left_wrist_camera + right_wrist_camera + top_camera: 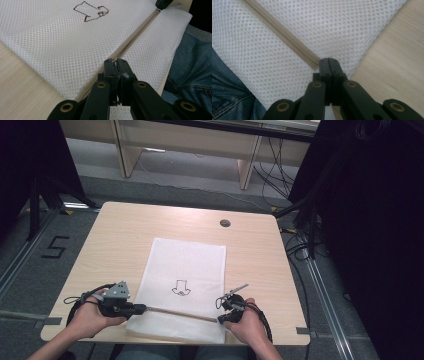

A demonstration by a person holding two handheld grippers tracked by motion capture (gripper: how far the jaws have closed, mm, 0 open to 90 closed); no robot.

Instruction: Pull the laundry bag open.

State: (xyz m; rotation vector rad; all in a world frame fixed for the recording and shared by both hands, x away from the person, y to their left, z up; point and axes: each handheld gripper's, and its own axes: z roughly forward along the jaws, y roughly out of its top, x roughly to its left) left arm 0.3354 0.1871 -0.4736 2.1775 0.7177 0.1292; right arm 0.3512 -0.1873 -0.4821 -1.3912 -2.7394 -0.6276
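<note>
- The left gripper [116, 61] has its jaws pressed together at the near-left end of a beige zipper [135, 37], apparently pinching a small pull tab or a bit of fabric there.
- The right gripper [328, 60] is likewise closed tight, its tips at the zipper's opposite end; whether it pinches the tape or mesh is hard to tell.
- Both grippers work on a white mesh laundry bag [187, 265], lying flat on the near half of a pale wood counter [115, 235].
- The bag is rectangular, with fine honeycomb netting and a small dark outline drawing of a shirt [181, 287] at its middle.
- It looks light, limp and likely to bunch or slide; the zipper ends and pull seem the firmest places to take hold.
</note>
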